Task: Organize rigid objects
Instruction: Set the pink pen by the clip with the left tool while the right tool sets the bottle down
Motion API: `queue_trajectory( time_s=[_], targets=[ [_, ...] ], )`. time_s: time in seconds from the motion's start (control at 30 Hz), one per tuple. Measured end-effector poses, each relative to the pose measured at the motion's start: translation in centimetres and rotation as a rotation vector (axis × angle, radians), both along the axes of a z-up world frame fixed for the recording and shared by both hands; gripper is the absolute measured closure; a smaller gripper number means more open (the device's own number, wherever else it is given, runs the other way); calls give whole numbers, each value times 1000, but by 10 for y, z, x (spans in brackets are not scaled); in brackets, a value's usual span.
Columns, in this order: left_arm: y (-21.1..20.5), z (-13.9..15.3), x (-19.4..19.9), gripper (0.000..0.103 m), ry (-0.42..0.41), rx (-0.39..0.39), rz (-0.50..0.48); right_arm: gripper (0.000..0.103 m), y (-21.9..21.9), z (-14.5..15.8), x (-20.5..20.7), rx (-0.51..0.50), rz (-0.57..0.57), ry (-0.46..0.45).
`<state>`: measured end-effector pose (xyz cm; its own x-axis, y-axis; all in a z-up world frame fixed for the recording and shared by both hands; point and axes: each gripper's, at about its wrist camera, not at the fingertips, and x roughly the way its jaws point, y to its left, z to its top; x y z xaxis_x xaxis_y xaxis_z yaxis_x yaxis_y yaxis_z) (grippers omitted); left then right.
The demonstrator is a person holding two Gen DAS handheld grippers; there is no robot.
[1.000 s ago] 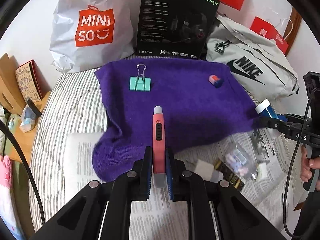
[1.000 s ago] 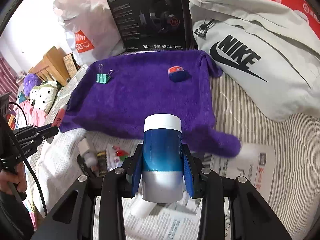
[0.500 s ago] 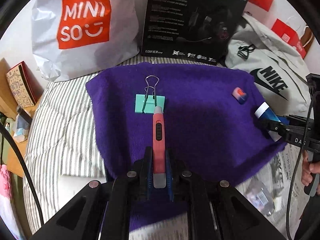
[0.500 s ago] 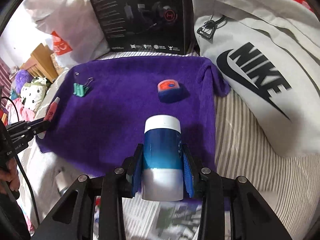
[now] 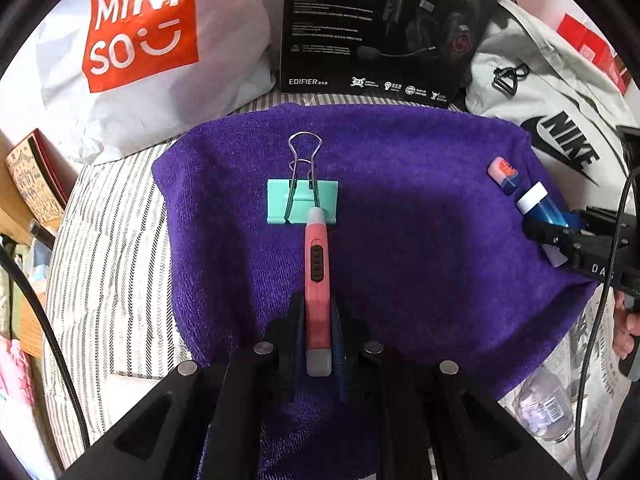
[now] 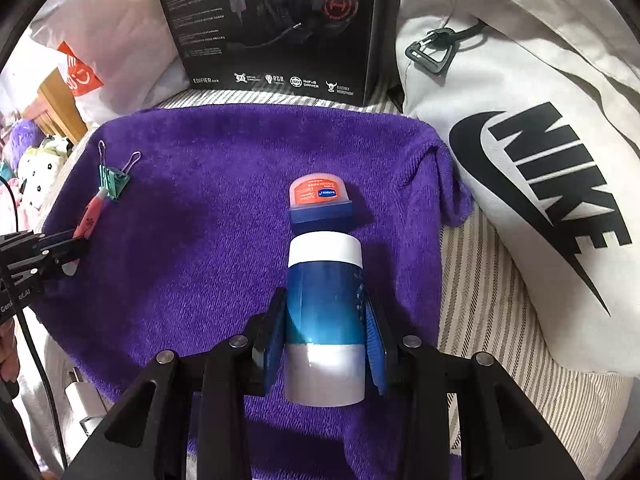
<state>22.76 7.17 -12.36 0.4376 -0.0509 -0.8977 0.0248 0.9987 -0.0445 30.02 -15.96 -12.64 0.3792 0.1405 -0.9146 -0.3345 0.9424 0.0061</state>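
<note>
Left gripper (image 5: 318,332) clamped on a pink box cutter (image 5: 317,280), tip over the near edge of a teal binder clip (image 5: 302,202) lying on the purple towel (image 5: 420,248). Contact with clip: cannot tell. Right gripper (image 6: 325,340) clamped on a blue bottle (image 6: 325,304), white cap just beside a small orange-and-blue tin (image 6: 320,204) mid-towel. Headset box (image 6: 272,24), white shopping bag (image 5: 136,52) and grey backpack (image 6: 540,140) behind the towel.

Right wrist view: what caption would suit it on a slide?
Right gripper holds a blue bottle over the purple towel, just behind a small jar.
</note>
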Motion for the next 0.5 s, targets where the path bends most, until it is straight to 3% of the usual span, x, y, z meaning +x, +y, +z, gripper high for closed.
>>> queue_trajectory(
  time_s=[0.1, 0.17, 0.27, 0.5],
  targets=[
    [0, 0, -2, 82, 2, -19, -1, 67, 0, -2, 0, -4, 8, -1],
    [-1, 0, -5, 66, 6, -50, -13, 66, 0, -2, -1, -3, 17, -6],
    [-7, -1, -13, 56, 11, -28, -27, 61, -1, -2, -4, 5, 31, -2],
    [-7, 11, -43, 56, -4, -15, 13, 59, -15, 20, -29, 53, 5, 2]
  ],
)
